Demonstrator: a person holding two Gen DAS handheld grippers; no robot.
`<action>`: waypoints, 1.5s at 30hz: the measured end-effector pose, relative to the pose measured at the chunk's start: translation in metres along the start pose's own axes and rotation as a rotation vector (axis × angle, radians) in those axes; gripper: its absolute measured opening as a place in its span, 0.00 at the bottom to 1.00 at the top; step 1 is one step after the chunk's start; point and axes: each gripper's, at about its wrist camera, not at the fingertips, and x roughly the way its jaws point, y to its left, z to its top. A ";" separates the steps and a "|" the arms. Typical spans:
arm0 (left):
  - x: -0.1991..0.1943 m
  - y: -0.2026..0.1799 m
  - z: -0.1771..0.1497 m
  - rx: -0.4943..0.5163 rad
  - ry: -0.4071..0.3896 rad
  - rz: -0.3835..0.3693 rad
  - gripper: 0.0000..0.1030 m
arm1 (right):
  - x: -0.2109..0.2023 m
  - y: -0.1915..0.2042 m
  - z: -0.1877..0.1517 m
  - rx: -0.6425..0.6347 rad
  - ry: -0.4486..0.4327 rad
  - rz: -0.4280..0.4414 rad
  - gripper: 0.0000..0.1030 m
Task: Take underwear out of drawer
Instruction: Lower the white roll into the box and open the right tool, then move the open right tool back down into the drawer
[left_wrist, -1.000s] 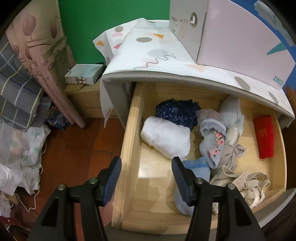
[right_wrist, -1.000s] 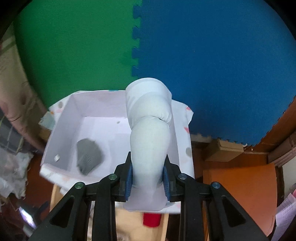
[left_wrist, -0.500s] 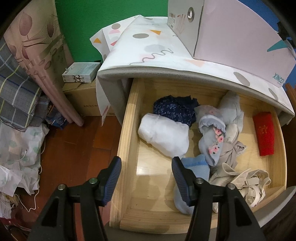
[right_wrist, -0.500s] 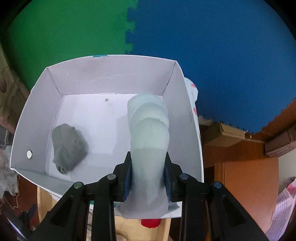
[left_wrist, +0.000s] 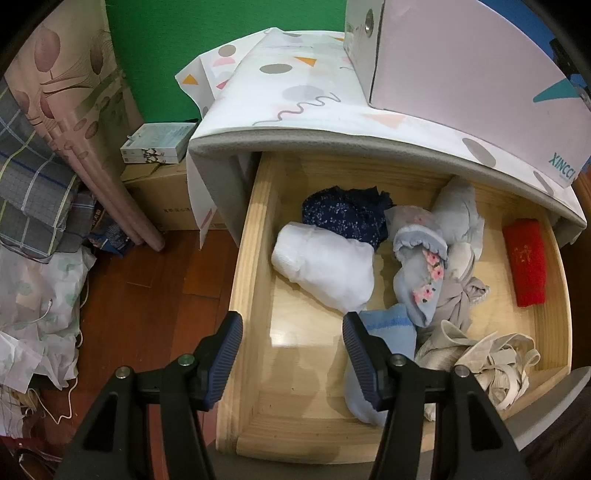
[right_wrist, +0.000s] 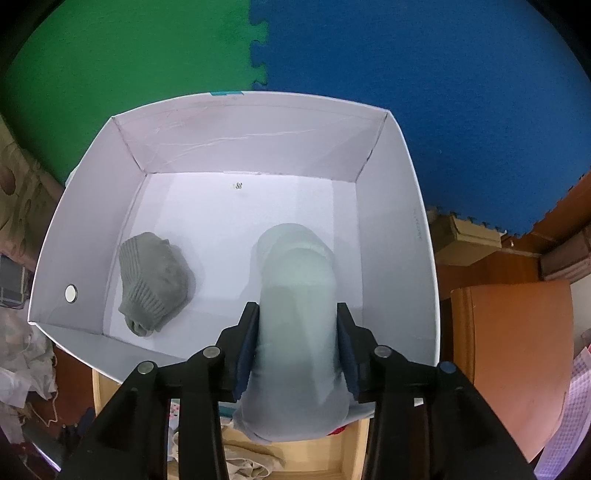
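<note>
White box (right_wrist: 417, 236) on the cabinet top: grey knit bundle (right_wrist: 155, 282) inside. Open wooden drawer (left_wrist: 255, 236) below holds more garments.

Right gripper (right_wrist: 297, 341) clamps the pale rolled underwear (right_wrist: 295, 280) mid-roll, over the box interior. Judged light, soft, compressible; grip across the bulk.

Left gripper (left_wrist: 291, 356) spread wide, empty, above the white bundle (left_wrist: 325, 266).

box (right_wrist: 399, 206) on cabinet (left_wrist: 295, 96) | drawer (left_wrist: 247, 266) below | sock (right_wrist: 153, 280) in box
</note>
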 end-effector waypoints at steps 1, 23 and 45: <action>0.000 0.000 0.000 0.000 0.000 -0.001 0.56 | -0.001 0.001 0.001 -0.007 -0.010 -0.002 0.41; 0.003 -0.014 -0.002 0.053 0.032 -0.014 0.56 | -0.097 -0.027 -0.062 -0.086 -0.064 0.065 0.55; 0.014 -0.020 -0.003 0.072 0.089 -0.037 0.56 | 0.071 -0.021 -0.195 -0.069 0.288 0.224 0.54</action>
